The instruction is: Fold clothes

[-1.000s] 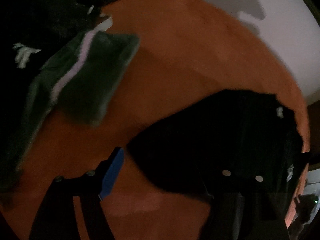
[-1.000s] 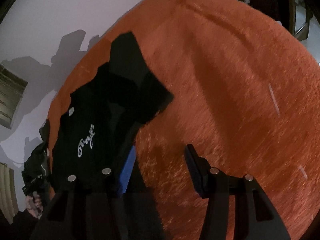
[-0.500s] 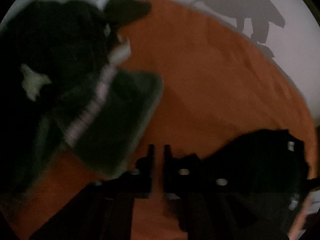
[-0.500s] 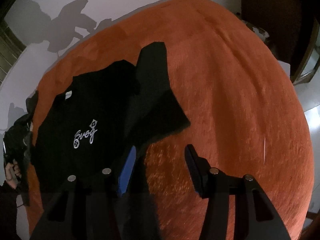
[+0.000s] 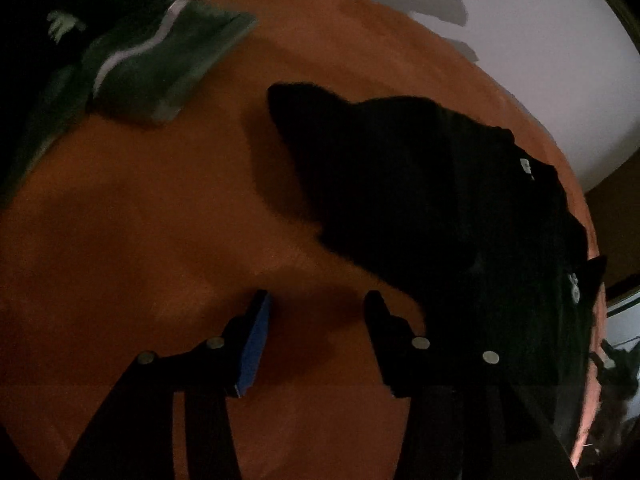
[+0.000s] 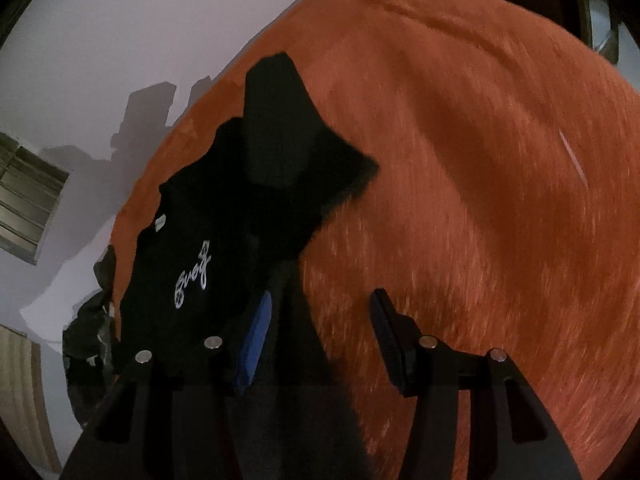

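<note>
On the orange bedspread [image 6: 460,160]: a black T-shirt [image 6: 224,240], spread print-up, sleeve flipped inward. Right of the left gripper [image 5: 316,308], left of the right gripper [image 6: 320,308], roughly equally near. Both jaws apart, empty.

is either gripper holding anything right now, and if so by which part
Nothing is held. The left gripper and right gripper are both open, empty, above the orange cover beside the black T-shirt.

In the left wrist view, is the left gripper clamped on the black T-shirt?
No. The left gripper is open over bare orange blanket, with the black T-shirt lying beside it.
</note>
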A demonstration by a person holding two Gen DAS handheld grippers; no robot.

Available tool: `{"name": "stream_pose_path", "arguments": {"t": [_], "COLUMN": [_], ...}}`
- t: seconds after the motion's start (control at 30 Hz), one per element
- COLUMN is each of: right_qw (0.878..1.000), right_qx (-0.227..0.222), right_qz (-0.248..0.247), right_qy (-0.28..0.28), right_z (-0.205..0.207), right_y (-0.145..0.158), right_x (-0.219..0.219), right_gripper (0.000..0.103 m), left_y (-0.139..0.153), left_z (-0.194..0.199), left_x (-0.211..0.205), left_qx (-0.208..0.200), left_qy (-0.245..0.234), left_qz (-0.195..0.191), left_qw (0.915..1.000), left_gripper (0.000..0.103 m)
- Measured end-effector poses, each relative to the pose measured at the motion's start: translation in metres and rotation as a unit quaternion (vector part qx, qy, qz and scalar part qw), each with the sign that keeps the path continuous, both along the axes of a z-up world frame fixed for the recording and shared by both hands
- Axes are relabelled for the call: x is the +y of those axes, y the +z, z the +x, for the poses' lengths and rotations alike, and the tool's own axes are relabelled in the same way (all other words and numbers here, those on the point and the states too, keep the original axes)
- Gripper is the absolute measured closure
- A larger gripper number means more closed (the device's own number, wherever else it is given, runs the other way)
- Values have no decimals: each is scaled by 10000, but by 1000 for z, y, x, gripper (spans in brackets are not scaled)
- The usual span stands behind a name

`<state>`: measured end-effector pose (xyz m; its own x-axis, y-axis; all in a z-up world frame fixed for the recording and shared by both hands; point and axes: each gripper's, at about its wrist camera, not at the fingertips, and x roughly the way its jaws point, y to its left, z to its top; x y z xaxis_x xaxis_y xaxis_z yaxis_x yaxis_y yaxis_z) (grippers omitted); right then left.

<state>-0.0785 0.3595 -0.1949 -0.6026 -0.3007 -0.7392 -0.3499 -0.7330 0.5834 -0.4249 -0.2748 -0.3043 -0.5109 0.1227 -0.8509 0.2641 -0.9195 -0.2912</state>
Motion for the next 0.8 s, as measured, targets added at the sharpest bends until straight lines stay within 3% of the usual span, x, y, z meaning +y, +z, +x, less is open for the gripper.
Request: {"name": "stream_pose_path", "arguments": {"t": [0.17,0.2,0.27,0.33,0.47,0.6,0.8], "right_qw": [9999,9999,9998,9997,9995,9997,9997], "right_qx": [-71,-77,-69,-59,-67,-110,-83], "right_qz": [-14,10,78,134,196,130,148], "right_qy": [70,94,143,191,244,201,191], "right_z": [8,9,13,17,25,34,34], "right_y": [-4,-4,-2,0,0,-5,-7], "right_x": [-11,-12,-13,-12,-13,-11,-11], "right_gripper": [52,52,52,52,52,52,52], "left_y": [4,5,7,9,28,36,27], "left_z": [-18,-17,-17,-16,20,57,81], "left_x": [-4,-4,-3,-3,0,19,29], "left_qx": [199,201,206,211,593,735,340], "left_qy": [166,178,204,230,585,477,67], "left_qz": [-97,-108,-130,-151,-323,-297,-427], "left_qw": [9996,9996,9995,9994,9960,9957,9985], "left_gripper": [54,60,95,95,95,95,90]}}
